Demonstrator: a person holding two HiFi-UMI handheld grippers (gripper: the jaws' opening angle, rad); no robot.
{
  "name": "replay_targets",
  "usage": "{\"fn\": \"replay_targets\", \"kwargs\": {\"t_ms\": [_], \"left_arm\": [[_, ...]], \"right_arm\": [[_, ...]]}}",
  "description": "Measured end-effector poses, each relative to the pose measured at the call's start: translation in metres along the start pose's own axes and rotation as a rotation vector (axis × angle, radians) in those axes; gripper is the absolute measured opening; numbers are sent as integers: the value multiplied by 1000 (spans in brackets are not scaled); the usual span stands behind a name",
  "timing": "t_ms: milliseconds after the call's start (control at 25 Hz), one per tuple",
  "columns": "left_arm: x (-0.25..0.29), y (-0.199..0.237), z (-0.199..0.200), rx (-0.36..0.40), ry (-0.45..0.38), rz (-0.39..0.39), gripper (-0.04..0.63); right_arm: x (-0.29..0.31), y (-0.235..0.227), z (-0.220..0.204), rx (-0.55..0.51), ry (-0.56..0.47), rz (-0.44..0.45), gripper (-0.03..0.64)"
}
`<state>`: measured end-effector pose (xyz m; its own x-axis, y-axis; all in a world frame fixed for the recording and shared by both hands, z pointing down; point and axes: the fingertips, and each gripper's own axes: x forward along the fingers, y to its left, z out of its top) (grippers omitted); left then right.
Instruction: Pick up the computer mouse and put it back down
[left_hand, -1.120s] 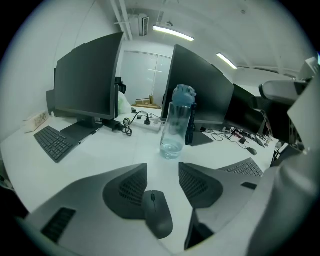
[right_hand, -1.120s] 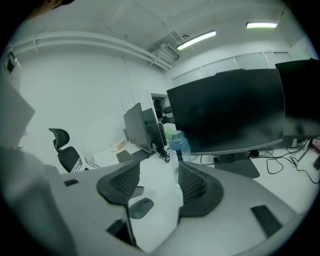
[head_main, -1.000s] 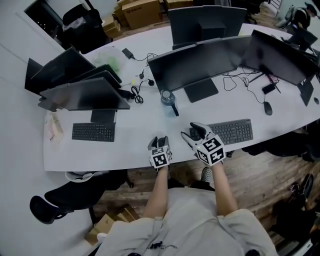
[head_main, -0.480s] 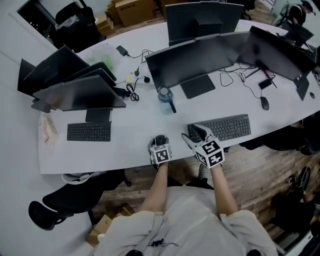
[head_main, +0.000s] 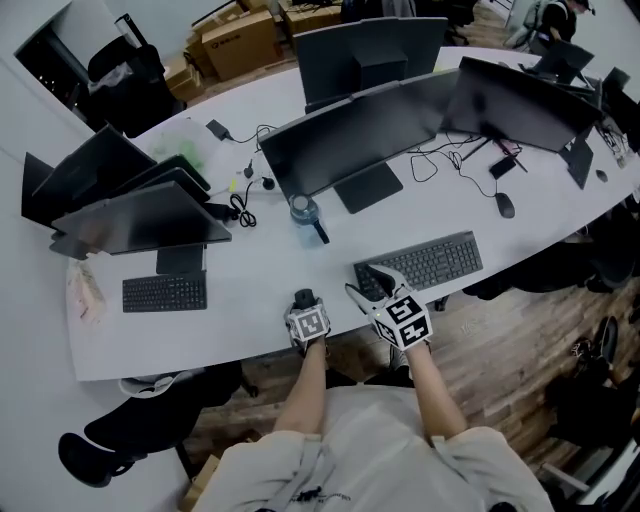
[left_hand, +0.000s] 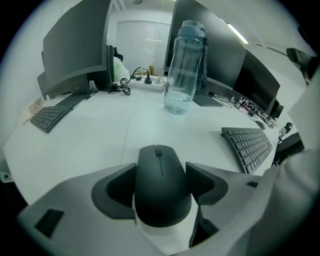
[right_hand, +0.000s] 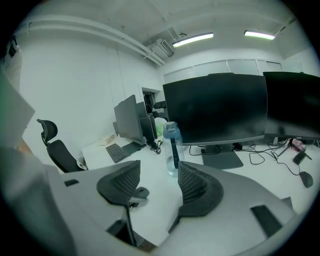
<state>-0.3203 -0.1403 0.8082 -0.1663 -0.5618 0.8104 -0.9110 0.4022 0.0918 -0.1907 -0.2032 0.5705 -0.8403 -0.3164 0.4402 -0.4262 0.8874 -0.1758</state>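
While just now spreading its jaws wider, straddles the computer mouse (left_hand: 161, 189) loosely with the left gripper (left_hand: 161, 169): dark pads drawn back to either flank, a sliver of gap showing on the right side, no squeeze, grip released. Leaves the mouse flat on the white table (head_main: 250, 285), close to the front edge, wheel end pointing away toward the monitors. Hangs the right gripper (right_hand: 159, 170) just to the right, tilted gently down, jaws parted and bare, nothing between the ribbed pads but a far view of tabletop.

Moving outward, meets a dark keyboard (left_hand: 247, 146) right of the mouse, its near left corner beside the right gripper's tips. Straight beyond the mouse, finds a clear bluish water bottle (left_hand: 184, 65) standing upright, cap on, strap down one side; looks mostly empty, yet cannot tell whether a little water lies at the bottom. Behind the bottle, takes in a wide dark monitor (head_main: 340, 150) on its stand, loose cables (head_main: 440, 160) trailing over the table, and a second keyboard (head_main: 165, 292) off to the left beneath another monitor. On the floor past the far edge, shows cardboard boxes (head_main: 240, 40); cannot tell what lies inside.
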Motion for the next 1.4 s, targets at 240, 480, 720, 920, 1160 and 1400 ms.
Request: {"fn": "replay_targets", "kwargs": {"t_ms": [240, 480, 720, 920, 1160, 1400], "left_arm": [[2, 0, -5, 20, 21, 20, 290], [1, -6, -2, 109, 6, -26, 290], [-9, -21, 10, 211, -32, -106, 290], [-27, -40, 34, 255, -93, -203, 290], [-50, -49, 53, 303, -145, -295, 290], [-80, -52, 65, 342, -192, -358, 290]], "right_arm": [[-12, 2, -10, 17, -3, -15, 241], [-25, -7, -17, 57, -19, -50, 235], [-29, -15, -25, 117, -40, -82, 227], [-29, -16, -28, 153, -52, -107, 227], [-24, -7, -31, 171, -59, -124, 224], [-20, 5, -35, 168, -57, -122, 220]]}}
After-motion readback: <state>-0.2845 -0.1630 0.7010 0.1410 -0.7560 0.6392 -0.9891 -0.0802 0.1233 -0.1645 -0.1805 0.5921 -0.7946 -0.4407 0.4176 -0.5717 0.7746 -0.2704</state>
